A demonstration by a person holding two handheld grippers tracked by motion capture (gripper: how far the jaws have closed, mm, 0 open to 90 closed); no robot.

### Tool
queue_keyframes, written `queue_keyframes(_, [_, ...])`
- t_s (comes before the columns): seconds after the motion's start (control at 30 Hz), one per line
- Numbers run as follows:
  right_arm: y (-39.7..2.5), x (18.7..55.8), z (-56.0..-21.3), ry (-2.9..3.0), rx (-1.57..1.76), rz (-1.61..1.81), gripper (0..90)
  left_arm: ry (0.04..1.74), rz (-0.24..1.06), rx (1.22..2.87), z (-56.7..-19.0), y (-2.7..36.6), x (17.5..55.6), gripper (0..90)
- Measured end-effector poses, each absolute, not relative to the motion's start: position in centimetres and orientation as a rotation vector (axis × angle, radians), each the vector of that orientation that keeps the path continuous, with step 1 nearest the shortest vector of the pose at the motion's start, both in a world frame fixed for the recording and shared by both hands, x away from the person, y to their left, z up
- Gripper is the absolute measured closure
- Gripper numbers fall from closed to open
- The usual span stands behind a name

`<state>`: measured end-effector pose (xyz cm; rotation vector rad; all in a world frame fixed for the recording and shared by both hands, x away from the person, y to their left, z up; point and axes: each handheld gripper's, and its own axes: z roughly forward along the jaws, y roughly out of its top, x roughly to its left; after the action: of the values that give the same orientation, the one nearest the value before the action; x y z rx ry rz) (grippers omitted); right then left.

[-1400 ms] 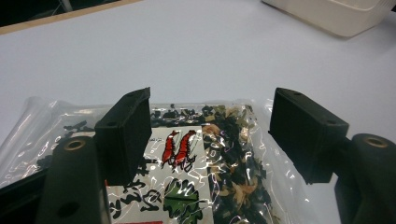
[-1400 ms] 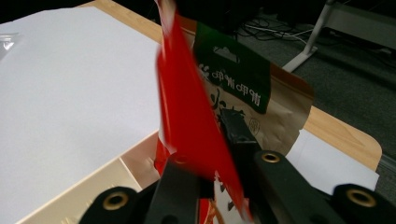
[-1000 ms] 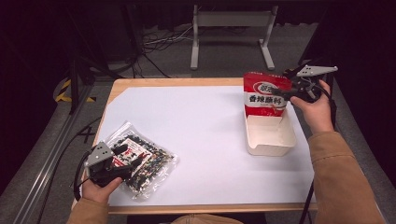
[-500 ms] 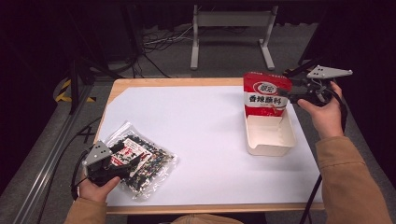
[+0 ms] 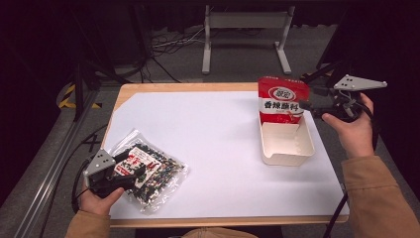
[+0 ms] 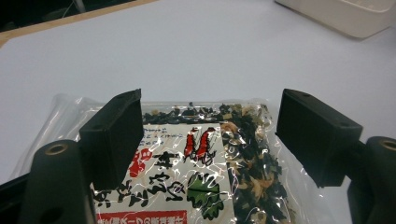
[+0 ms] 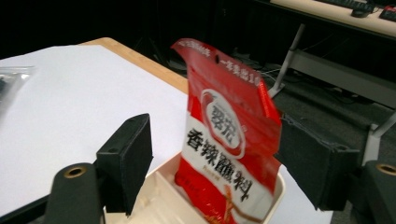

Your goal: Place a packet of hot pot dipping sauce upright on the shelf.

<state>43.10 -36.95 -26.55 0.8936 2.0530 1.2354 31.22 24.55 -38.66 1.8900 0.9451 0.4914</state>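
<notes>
High view: my left gripper (image 5: pixel 130 171) sits over the clear bag (image 5: pixel 148 171) at the near left of the table (image 5: pixel 208 148). Left gripper view shows its 2 jaws spread wide above the clear bag (image 6: pixel 205 163), which lies flat on the white top. My right gripper (image 5: pixel 309 105) is at the far right, just beside the red bag (image 5: pixel 281 99). That red bag stands up in the far end of the tray (image 5: pixel 287 144). Right gripper view shows my 2 jaws spread, with the red bag (image 7: pixel 229 135) between them.
</notes>
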Motion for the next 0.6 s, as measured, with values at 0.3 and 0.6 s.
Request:
queue_keyframes(0.3, [-35.8, 40.8, -26.8, 2.097, 0.884, 1.262, 26.5, 0.963, 0.502, 1.914, -38.7, 24.6, 31.3, 23.4])
queue_keyframes(0.6, [-34.5, 39.1, -27.5, 2.144, 0.854, 1.296, 29.1, 0.997, 0.497, 1.93, -38.7, 25.0, 31.6, 22.0])
